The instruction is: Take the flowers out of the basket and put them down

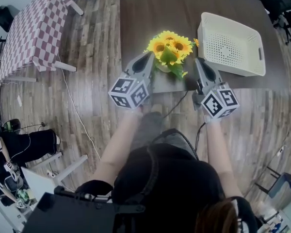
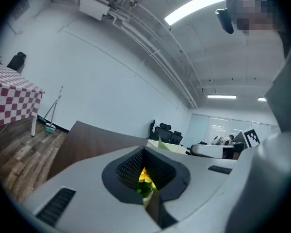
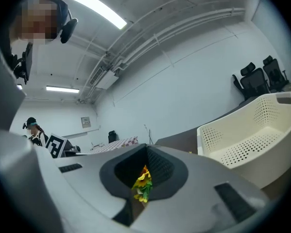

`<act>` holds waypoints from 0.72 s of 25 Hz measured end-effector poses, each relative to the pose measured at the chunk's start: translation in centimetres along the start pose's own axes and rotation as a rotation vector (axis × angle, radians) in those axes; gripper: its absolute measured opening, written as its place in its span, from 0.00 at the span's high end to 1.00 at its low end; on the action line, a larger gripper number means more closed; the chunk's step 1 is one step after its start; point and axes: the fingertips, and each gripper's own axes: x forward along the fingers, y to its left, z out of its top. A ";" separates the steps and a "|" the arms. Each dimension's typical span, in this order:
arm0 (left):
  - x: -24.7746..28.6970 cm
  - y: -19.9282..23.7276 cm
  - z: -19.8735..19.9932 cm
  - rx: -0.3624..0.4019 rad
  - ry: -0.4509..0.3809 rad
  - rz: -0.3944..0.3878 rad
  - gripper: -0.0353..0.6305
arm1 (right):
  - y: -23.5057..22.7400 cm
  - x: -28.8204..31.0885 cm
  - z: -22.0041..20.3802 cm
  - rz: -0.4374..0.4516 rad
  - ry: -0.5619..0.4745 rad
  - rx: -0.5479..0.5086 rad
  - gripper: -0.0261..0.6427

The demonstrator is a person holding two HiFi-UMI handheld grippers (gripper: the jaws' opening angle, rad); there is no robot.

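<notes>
A bunch of yellow sunflowers (image 1: pixel 169 48) with green leaves stands on the dark table (image 1: pixel 150 13), close to its front edge and outside the white perforated basket (image 1: pixel 230 45), which sits to the right. My left gripper (image 1: pixel 151 57) is just left of the bunch and my right gripper (image 1: pixel 199 63) just right of it, both pointing away from me. In the left gripper view the left gripper (image 2: pixel 143 152) has its jaws together, and the sunflowers (image 2: pixel 144 181) show only through the hollow between the pads. The right gripper (image 3: pixel 146 148) looks the same, with the sunflowers (image 3: pixel 141 182) beyond it and the basket (image 3: pixel 254 135) to its right.
A table with a red-checked cloth (image 1: pixel 34 28) stands on the wood floor at the left. Cables (image 1: pixel 77 110) trail over the floor by my feet. Office chairs (image 2: pixel 165 132) stand at the far end of the dark table, and a person (image 3: pixel 33 130) is in the background.
</notes>
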 end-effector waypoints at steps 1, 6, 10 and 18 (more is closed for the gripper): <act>-0.3 -0.6 -0.2 0.003 -0.005 0.005 0.95 | 0.2 -0.5 -0.2 0.008 0.004 0.001 0.96; -1.8 -3.6 -1.9 0.007 -0.014 0.024 0.95 | 2.0 -2.4 -1.2 0.043 0.007 0.008 0.96; -2.7 -7.5 -3.5 0.018 -0.006 0.008 0.95 | 3.0 -5.2 -1.8 0.065 0.007 0.010 0.96; -6.1 -13.6 -5.5 0.020 -0.033 -0.006 0.95 | 4.9 -11.7 -1.9 0.098 0.005 -0.021 0.96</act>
